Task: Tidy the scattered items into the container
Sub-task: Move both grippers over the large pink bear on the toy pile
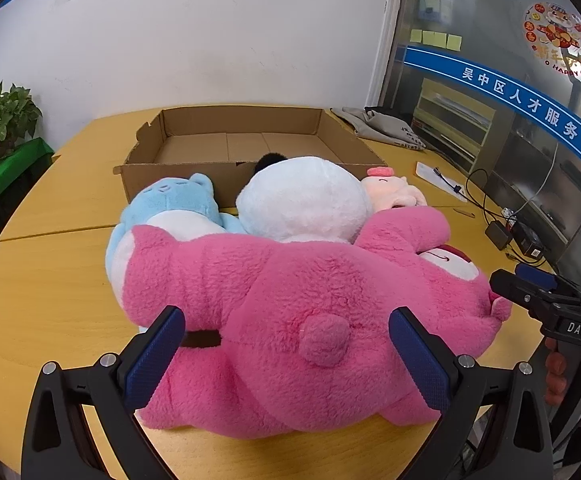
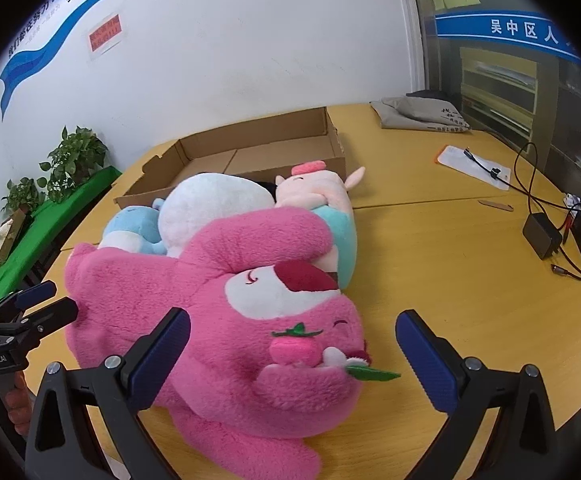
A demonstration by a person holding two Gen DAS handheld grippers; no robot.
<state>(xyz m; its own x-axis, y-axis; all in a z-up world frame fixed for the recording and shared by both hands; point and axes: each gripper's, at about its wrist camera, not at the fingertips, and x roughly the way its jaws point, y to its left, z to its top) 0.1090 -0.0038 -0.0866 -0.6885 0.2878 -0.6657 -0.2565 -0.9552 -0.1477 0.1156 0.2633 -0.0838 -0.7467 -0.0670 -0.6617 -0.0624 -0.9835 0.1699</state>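
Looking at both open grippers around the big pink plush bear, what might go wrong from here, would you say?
1. The big pink plush bear overlaps the white round plush and blue plush cat; lifting may drag them.
2. It looks bulky against the shallow cardboard box; it may overhang.
3. The left gripper and right gripper, both open, may pinch only fur.

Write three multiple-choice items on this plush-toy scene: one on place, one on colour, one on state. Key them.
1. The cardboard box lies where?
A. beyond the plush pile
B. under the table
C. on the pink bear

2. The plush nearest both claws is:
A. green
B. pink
C. black

3. The left claw is:
A. shut on a cable
B. open
C. out of view

Key: 1 A, the box sits past the toys; 2 B, the pink plush bear fills the foreground; 3 B, its fingers stand spread on either side of the bear.
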